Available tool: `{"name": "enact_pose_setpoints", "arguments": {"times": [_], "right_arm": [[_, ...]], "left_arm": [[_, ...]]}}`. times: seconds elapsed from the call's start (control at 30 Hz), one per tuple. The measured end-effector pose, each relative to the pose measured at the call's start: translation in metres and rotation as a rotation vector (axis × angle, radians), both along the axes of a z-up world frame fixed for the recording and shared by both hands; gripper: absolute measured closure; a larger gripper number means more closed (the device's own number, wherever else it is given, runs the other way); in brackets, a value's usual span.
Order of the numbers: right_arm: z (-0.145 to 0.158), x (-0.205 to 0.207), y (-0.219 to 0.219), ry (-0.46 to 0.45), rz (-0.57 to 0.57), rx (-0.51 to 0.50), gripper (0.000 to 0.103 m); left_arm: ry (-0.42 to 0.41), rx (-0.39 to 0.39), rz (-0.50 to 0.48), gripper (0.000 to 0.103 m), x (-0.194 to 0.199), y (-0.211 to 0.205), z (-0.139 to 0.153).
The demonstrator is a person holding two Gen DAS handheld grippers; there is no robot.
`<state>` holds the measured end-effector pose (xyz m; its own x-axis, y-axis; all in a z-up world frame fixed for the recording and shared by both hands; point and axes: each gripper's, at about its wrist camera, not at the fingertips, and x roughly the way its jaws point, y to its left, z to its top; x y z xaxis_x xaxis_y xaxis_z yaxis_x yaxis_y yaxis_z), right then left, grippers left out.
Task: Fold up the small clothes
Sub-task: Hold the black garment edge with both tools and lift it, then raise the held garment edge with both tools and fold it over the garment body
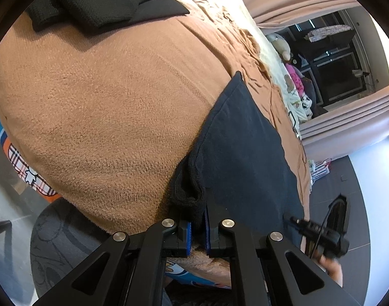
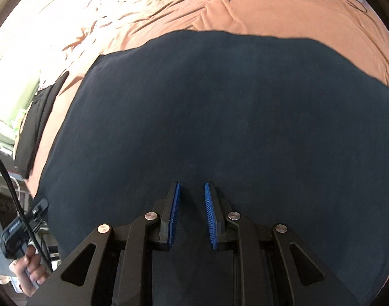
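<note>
A dark navy garment (image 1: 242, 150) lies spread flat on the brown fleece blanket (image 1: 105, 107) of a bed. My left gripper (image 1: 197, 207) is shut on a bunched, ribbed black hem at the garment's near corner. In the right wrist view the same garment (image 2: 220, 117) fills most of the frame, smooth and flat. My right gripper (image 2: 192, 191) hovers just over its near part, open, with nothing between its blue pads (image 2: 174, 211).
Folded black clothes (image 1: 100, 2) sit at the far end of the blanket. Wrinkled brown sheet (image 2: 220, 5) extends beyond the garment. Soft toys (image 1: 283, 46) and curtains (image 1: 347, 125) are past the bed. A hand (image 2: 31, 270) holds the other gripper's handle at lower left.
</note>
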<state>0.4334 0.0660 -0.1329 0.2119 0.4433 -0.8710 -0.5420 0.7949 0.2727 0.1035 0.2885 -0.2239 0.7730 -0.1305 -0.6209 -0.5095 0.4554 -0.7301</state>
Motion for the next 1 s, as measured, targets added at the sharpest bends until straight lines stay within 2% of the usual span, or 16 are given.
{"name": "enact_pose_setpoints", "arguments": {"times": [0.2,0.27,0.67,0.93,1.0], "right_arm": [[-0.004,-0.034,-0.011,-0.005,0.035,0.032,0.087],[-0.006,-0.046,-0.016,-0.005,0.045,0.038,0.09],[-0.016,-0.096,-0.043,0.016,0.055,0.109,0.092],[-0.019,-0.107,-0.066,0.048,0.063,0.156,0.092],[-0.017,-0.109,-0.072,0.051,0.056,0.173,0.101]], "left_arm": [[-0.014,-0.024,-0.009,0.098,-0.002,0.002,0.006],[-0.038,-0.031,-0.014,0.099,-0.003,0.003,0.011],[-0.194,-0.06,-0.088,0.1,0.014,-0.007,0.067],[-0.291,-0.075,-0.17,0.101,0.041,-0.024,0.11],[-0.302,-0.072,-0.198,0.101,0.05,-0.03,0.12]]}}
